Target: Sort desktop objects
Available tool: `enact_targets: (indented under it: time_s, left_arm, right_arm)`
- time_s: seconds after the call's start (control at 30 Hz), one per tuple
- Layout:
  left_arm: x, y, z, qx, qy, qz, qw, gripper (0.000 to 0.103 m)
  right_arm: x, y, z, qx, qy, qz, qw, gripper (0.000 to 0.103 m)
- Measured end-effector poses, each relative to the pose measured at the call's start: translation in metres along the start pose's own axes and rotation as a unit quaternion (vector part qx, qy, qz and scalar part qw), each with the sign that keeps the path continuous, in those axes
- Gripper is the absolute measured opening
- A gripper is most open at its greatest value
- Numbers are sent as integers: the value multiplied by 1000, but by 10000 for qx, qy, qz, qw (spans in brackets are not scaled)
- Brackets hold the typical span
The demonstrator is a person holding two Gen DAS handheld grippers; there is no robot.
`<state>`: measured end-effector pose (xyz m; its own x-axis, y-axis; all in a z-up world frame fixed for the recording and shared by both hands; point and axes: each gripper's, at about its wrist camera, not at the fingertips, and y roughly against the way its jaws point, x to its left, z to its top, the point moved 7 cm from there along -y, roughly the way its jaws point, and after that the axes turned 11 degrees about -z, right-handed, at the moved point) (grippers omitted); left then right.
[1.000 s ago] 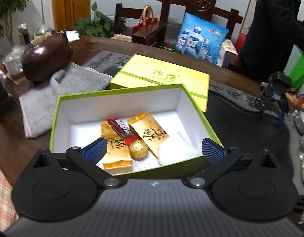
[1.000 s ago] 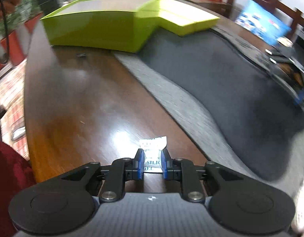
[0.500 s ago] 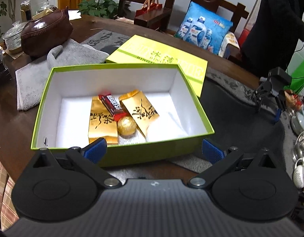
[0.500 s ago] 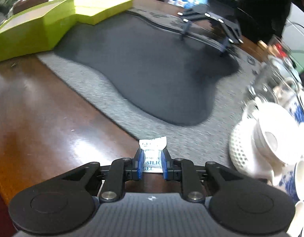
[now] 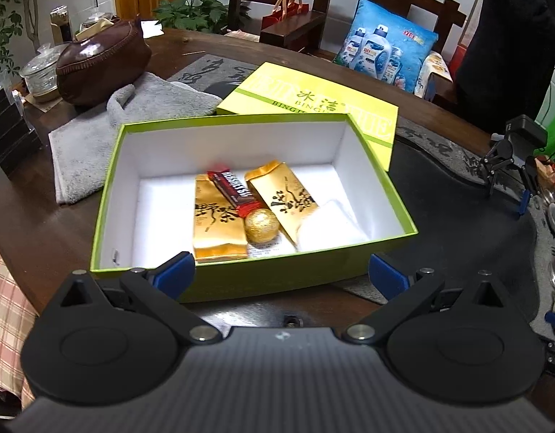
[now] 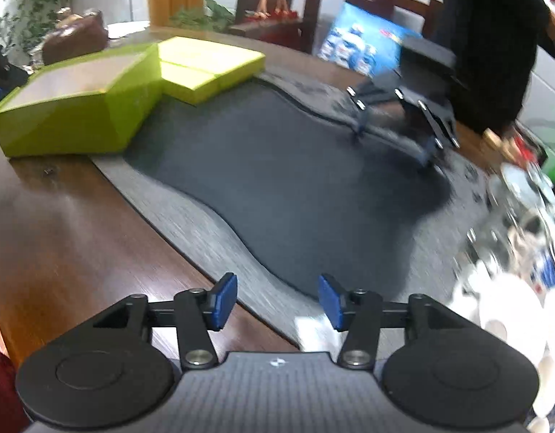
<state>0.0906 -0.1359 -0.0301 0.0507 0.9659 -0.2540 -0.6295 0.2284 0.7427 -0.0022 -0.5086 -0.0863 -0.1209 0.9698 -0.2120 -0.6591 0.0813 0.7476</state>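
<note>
Green box [image 5: 241, 278] sits on the counter [image 5: 43, 238] at the left of the scene, open, with its lid [image 5: 313, 104] lying just behind it on the far side. Inside, from left to right: a gold tea packet [image 5: 214, 227], a red-and-black chocolate bar [image 5: 234, 191] across its top, a gold foil ball [image 5: 261, 225], a second gold tea packet [image 5: 284, 198] and a white item [image 5: 327, 227], blurred. The left gripper [image 5: 281, 270] hovers at the near wall of the box with its fingers spread wide and holding nothing. To the right, the right gripper [image 6: 277, 301] has changed: half a second ago its fingers pinched a white silica gel sachet; now they stand apart, and the sachet [image 6: 315, 332] shows as a blurred white patch just below them on the grey mat [image 6: 205, 223]. Judgement: the sachet has been let go outside the box, so it is kept apart from the boxed items or was dropped. White teaware [image 6: 511, 306] stands at the far right.
</note>
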Motion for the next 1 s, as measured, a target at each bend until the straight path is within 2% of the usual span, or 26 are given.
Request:
enact_targets:
  time_s: [0.03,0.2,0.3,0.47,0.63,0.73,1.0]
  left_arm:
    - [2,1,2,10,7,-4,10000,103]
    - [19,7,7,13,-3,50,10000,103]
    - [35,11,16,-71,-8,156,9999,102]
    - [74,15,33,-245,252,347,9988,103]
    - [119,4,46,-313,555,581,9963,103]
    - [141,-8,48,-180,719,624,9953,103]
    - [162,-38,50,274,838,454,9951,103]
  right_arm:
    - [7,1,7,-30,3,59,10000,63]
    - [40,-1,40,-104,-26,442,9990,72]
    - [59,1,63,-230,-23,597,9979,72]
    - [91,2,119,-492,-124,874,9949,72]
    - [128,-16,174,-594,-42,962,9936,72]
    - [152,-40,198,-483,151,876,9949,72]
    - [188,-93,208,122,395,580,9975,71]
